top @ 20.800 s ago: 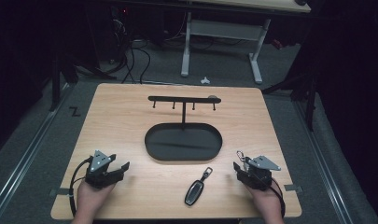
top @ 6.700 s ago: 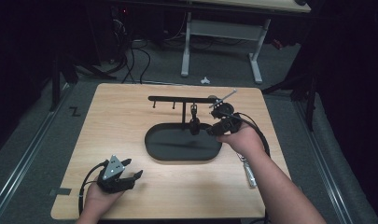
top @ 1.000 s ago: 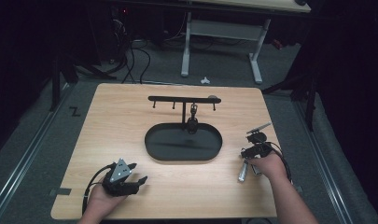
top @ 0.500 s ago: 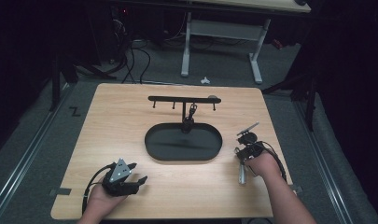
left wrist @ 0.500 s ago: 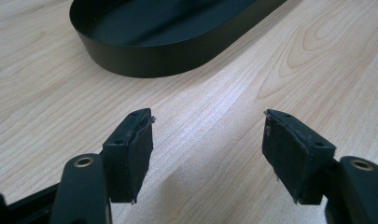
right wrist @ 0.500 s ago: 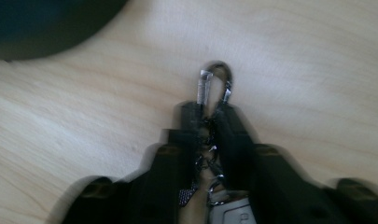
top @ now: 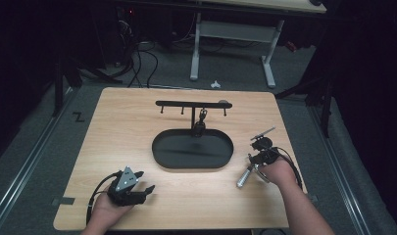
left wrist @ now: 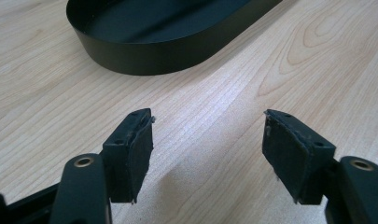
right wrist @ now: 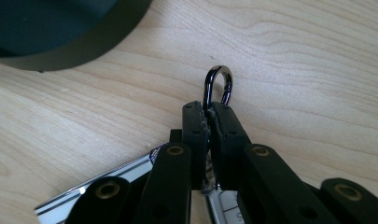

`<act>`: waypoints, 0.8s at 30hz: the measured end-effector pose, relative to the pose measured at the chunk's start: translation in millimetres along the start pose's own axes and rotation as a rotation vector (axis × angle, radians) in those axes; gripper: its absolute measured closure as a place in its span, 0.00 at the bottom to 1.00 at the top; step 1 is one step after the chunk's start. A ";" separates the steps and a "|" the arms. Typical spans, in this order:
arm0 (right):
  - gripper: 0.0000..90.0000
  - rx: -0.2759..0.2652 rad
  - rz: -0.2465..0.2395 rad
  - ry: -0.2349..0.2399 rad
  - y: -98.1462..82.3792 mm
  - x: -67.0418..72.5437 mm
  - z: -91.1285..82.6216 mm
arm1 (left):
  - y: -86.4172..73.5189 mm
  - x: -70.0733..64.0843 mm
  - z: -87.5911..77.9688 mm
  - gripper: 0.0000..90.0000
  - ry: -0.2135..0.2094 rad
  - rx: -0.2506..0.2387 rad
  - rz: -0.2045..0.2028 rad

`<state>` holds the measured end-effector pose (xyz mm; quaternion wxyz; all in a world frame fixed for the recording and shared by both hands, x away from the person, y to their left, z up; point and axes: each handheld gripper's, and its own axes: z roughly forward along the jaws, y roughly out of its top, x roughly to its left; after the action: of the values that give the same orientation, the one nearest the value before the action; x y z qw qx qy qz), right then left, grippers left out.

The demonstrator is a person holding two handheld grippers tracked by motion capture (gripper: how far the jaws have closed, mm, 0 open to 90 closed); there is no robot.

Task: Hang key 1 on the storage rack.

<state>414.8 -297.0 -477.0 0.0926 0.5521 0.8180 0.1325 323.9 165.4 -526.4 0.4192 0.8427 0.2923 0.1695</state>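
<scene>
My right gripper (top: 259, 152) is over the table just right of the black oval tray (top: 225, 157). It is shut on a metal ring (right wrist: 218, 83), and a silver key (top: 244, 176) trails from that ring toward the front edge. In the right gripper view the jaws pinch the loop, and the silver key (right wrist: 102, 183) lies under them. A dark key fob (top: 200, 125) hangs from the black hook rack (top: 186, 104) above the tray. At the front left, my left gripper (top: 139, 188) rests open on the table, with bare wood between its jaws (left wrist: 207, 140).
The tray's wall (left wrist: 168, 51) lies just ahead of the left gripper. The rack's post stands at the tray's far rim. The wooden table (top: 122, 137) shows bare wood around the tray. On the floor beyond the table are desk legs and cables.
My right gripper has moved a little left toward the tray, and the silver key has come with it. The left gripper has not moved.
</scene>
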 end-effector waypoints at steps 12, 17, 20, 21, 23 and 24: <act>0.95 -0.064 0.011 0.067 1.3 -2.9 -26.8 | -0.9 1.1 -2.3 0.38 0.003 0.000 -0.004; 0.95 -0.095 0.008 0.089 5.4 0.3 -44.5 | -0.3 0.9 -2.3 0.38 0.002 -0.002 -0.002; 0.95 -0.110 -0.008 0.091 9.5 3.8 -57.3 | 0.0 0.8 -2.0 0.38 0.001 -0.002 0.000; 0.95 -0.113 -0.009 0.098 10.4 4.4 -59.9 | 0.0 0.8 -2.0 0.38 0.001 -0.002 -0.001; 0.95 -0.124 -0.016 0.106 13.1 6.2 -65.2 | 0.0 1.0 -2.2 0.38 0.001 -0.005 -0.002; 0.95 -0.126 -0.018 0.110 15.2 8.3 -69.3 | 0.0 1.1 -2.4 0.38 0.001 -0.005 -0.003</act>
<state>404.5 -291.9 -406.5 0.0831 0.5295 0.8169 0.2129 323.5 167.6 -524.9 0.4214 0.8411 0.2933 0.1699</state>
